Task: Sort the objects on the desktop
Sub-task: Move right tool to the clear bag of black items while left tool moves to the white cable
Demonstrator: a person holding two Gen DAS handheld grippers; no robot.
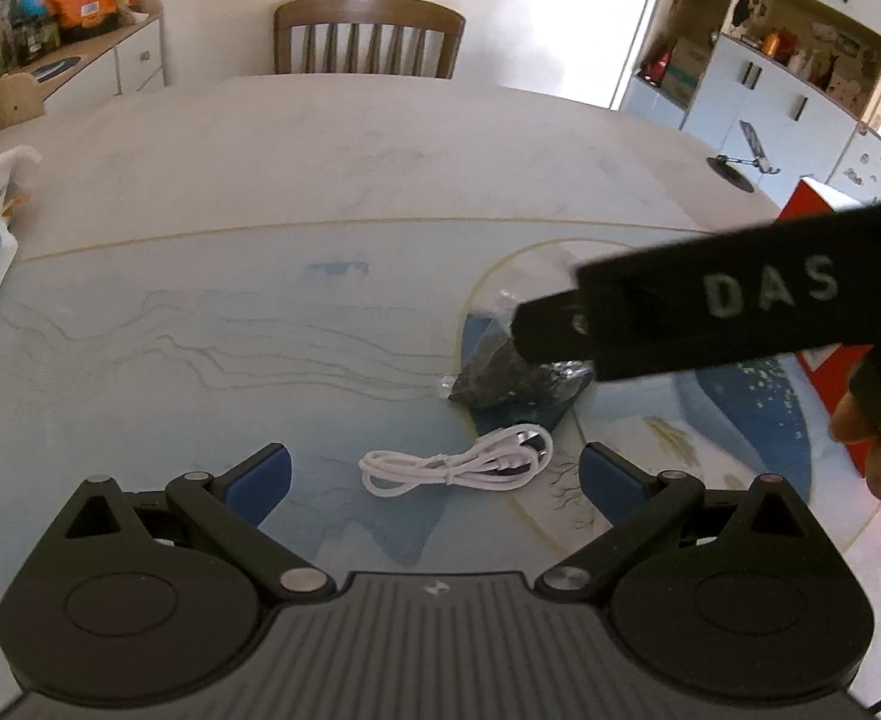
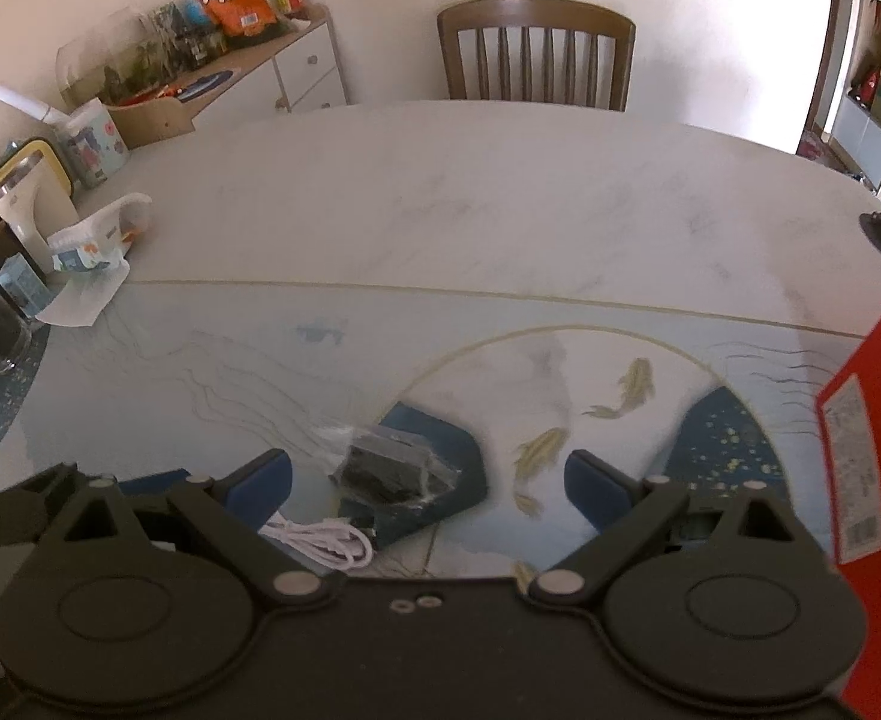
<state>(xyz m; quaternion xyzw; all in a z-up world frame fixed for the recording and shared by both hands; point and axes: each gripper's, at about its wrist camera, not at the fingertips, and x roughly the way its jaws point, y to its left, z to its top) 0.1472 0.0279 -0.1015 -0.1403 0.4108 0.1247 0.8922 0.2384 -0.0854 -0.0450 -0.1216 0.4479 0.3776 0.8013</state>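
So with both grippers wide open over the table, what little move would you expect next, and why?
Probably the left gripper eases down and forward over the white cable, then closes. Its jaws are open and empty, and the coiled cable lies flat on the table right between its fingertips. The right gripper, also open, hovers nearer the black bag.

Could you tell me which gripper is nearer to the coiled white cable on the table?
Left. The left gripper brackets the white cable; the right gripper sits beyond it, over the dark packet.
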